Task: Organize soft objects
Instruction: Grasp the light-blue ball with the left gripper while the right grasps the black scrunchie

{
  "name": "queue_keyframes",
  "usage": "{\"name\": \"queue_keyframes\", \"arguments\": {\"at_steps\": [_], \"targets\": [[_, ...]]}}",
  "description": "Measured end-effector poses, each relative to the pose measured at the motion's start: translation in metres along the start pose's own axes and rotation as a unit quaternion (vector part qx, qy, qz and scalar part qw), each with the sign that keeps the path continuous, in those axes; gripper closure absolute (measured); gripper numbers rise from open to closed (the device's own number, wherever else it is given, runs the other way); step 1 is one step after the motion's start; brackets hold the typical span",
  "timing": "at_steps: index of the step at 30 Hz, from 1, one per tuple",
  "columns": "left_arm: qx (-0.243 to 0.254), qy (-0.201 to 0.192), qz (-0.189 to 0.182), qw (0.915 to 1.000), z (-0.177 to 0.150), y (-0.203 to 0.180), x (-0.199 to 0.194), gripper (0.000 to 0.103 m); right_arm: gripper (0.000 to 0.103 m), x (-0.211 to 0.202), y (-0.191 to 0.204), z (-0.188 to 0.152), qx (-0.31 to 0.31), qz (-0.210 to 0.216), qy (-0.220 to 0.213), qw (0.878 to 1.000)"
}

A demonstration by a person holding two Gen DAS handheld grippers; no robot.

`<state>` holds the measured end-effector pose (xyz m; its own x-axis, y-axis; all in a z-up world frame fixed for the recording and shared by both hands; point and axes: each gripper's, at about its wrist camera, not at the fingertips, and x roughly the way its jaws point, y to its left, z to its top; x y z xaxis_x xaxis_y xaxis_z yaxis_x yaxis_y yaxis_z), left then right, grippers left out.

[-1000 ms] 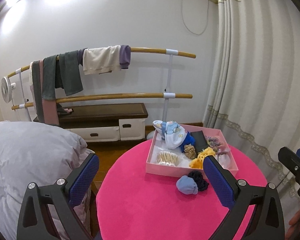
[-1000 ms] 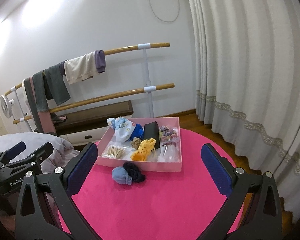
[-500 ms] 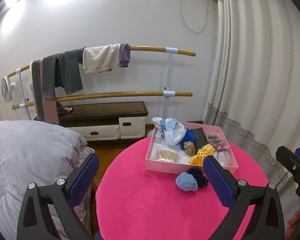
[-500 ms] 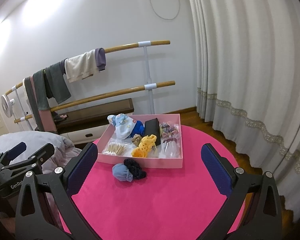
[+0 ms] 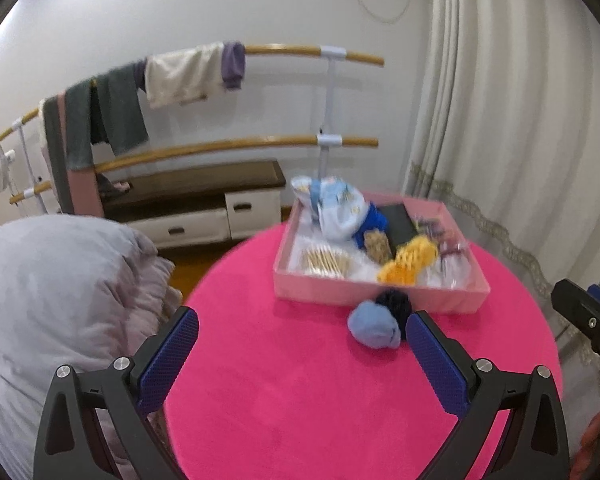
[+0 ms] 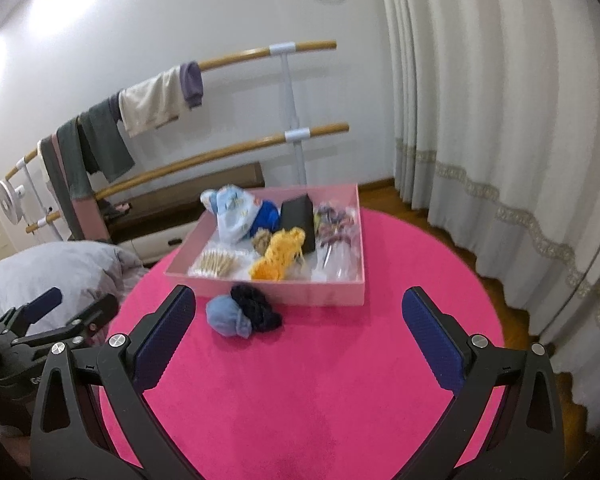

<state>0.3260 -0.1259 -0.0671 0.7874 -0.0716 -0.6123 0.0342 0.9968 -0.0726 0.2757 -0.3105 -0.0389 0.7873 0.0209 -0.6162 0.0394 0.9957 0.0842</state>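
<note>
A light blue soft ball (image 5: 374, 326) (image 6: 226, 314) and a dark navy scrunchie (image 5: 396, 303) (image 6: 256, 307) lie together on the round pink table (image 5: 300, 380) (image 6: 320, 380), just in front of a pink box (image 5: 380, 298) (image 6: 284, 290). The box holds a yellow scrunchie (image 6: 278, 258), a blue-white cloth (image 6: 236, 216), cotton swabs (image 6: 216, 262) and other small items. My left gripper (image 5: 302, 354) is open and empty above the table, short of the blue ball. My right gripper (image 6: 298, 334) is open and empty, also short of the two soft items.
A grey cushion (image 5: 60, 292) sits left of the table. Wooden rails with hanging clothes (image 5: 180, 76) and a low bench (image 5: 196, 196) stand by the wall. White curtains (image 6: 500, 120) hang at the right. The other gripper shows at each view's edge (image 5: 588, 320) (image 6: 48, 320).
Both grippers have tilted down and moved closer to the table; the box and soft items appear larger and lower in view. Both stay open.
</note>
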Motion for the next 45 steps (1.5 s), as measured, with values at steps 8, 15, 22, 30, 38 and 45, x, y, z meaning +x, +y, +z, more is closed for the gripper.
{"name": "queue_keyframes", "arguments": {"at_steps": [8,15,22,30,38,45], "targets": [[0.014,0.068,-0.021,0.9973,-0.001,-0.016,0.080,0.000,0.000,0.040,-0.018,-0.016,0.019,-0.003,0.048,0.999],[0.028,0.096,-0.016,0.9949,0.000,-0.032,0.143,0.000,0.000,0.068,-0.040,-0.025,0.034,-0.007,0.083,0.996],[0.024,0.106,-0.023,0.9938,0.001,-0.041,0.193,0.004,0.000,0.093,-0.042,-0.031,0.034,0.000,0.105,0.994],[0.021,0.117,-0.048,0.9917,-0.004,-0.028,0.213,0.046,0.001,0.119,-0.028,-0.035,0.025,0.026,0.127,0.991],[0.042,0.097,-0.029,0.9940,-0.009,-0.008,0.199,0.057,0.013,0.157,0.007,-0.040,-0.006,0.054,0.154,0.987],[0.033,0.091,-0.031,0.9948,-0.013,-0.005,0.195,0.057,0.040,0.192,0.032,-0.041,-0.012,0.068,0.166,0.984]]}}
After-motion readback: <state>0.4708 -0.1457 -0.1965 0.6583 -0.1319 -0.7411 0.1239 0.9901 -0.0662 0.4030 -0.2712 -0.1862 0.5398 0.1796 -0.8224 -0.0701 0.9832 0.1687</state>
